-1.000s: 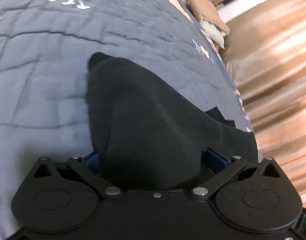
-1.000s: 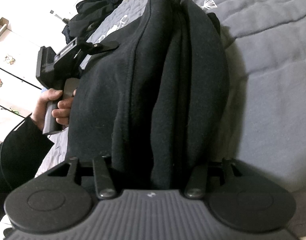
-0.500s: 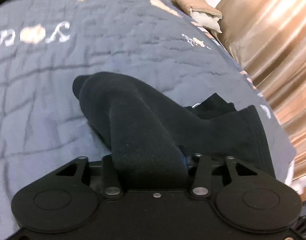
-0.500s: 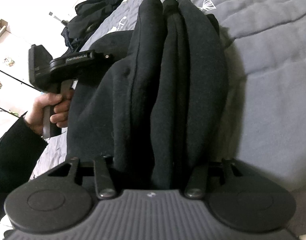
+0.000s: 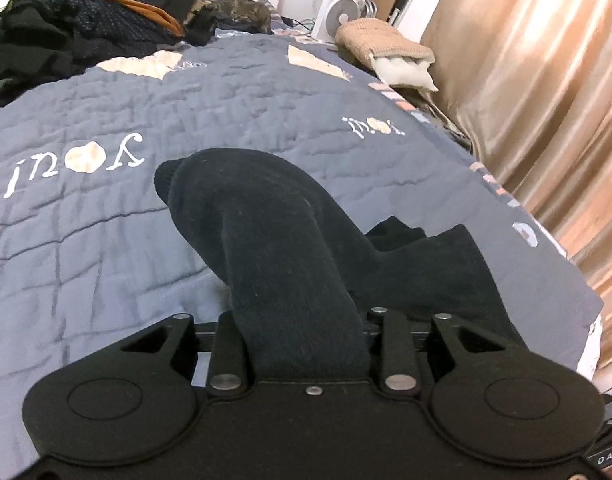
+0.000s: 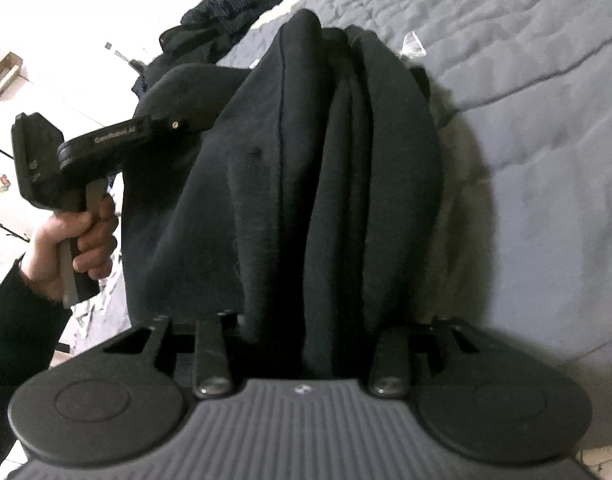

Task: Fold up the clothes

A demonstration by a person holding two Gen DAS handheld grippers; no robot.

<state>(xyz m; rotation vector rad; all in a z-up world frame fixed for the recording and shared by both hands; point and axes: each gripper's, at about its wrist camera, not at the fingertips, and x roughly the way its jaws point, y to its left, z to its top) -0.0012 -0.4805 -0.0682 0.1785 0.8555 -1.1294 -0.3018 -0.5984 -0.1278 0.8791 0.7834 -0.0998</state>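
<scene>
A black garment [image 5: 265, 220] lies partly lifted off the grey quilt [image 5: 85, 260]. My left gripper [image 5: 301, 320] has a thick fold of it bunched between its jaws, which are closing; the fingertips are hidden by the cloth. In the right wrist view the same garment [image 6: 346, 160] hangs in long folds, and my right gripper [image 6: 306, 332] has its near end between its closing jaws. The left gripper [image 6: 185, 122] shows there at the left, held by a hand [image 6: 77, 240] and sunk into the garment's far side.
A heap of dark clothes [image 5: 85, 28] lies at the head of the bed. A small white fan [image 5: 338, 12] and a beige cushion [image 5: 386, 48] sit at the far right corner. Tan curtains [image 5: 546, 80] hang past the bed's right edge.
The left gripper's jaws have closed from wide open onto a fold of the garment, and it has risen and tilted up. The right gripper's jaws have narrowed a little, gathering the cloth.
</scene>
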